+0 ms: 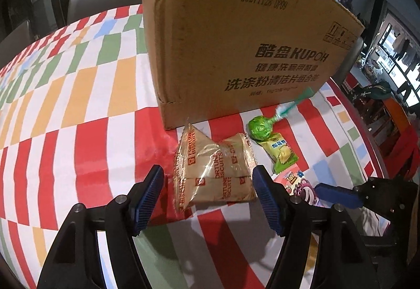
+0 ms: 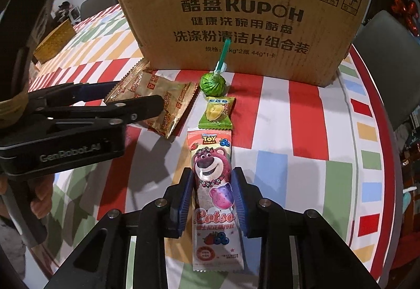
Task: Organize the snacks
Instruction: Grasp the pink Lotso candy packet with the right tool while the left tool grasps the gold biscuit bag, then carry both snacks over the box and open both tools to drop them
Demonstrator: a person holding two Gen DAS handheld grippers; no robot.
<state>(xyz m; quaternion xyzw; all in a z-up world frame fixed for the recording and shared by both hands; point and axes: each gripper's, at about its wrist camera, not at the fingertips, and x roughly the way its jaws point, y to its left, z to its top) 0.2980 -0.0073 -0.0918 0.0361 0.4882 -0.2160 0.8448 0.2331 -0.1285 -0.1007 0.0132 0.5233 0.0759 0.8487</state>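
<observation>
My right fingers (image 2: 212,197) pinch the Lotso lollipop pack (image 2: 213,197) across its width; its long axis runs toward the box (image 2: 236,13). My left fingers (image 1: 207,199) stand wide, straddling the fortune biscuit packets (image 1: 212,173) on the surface (image 1: 78,105).

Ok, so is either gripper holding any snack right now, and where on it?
The right gripper pinches the Lotso lollipop packet across its middle. The left gripper is open around the fortune biscuit packets, gripping nothing.

Left hand-held gripper (image 1: 207,191) agape, right (image 2: 212,197) clamped.

Cardboard box (image 2: 236,18) close behind snacks (image 2: 212,110)
</observation>
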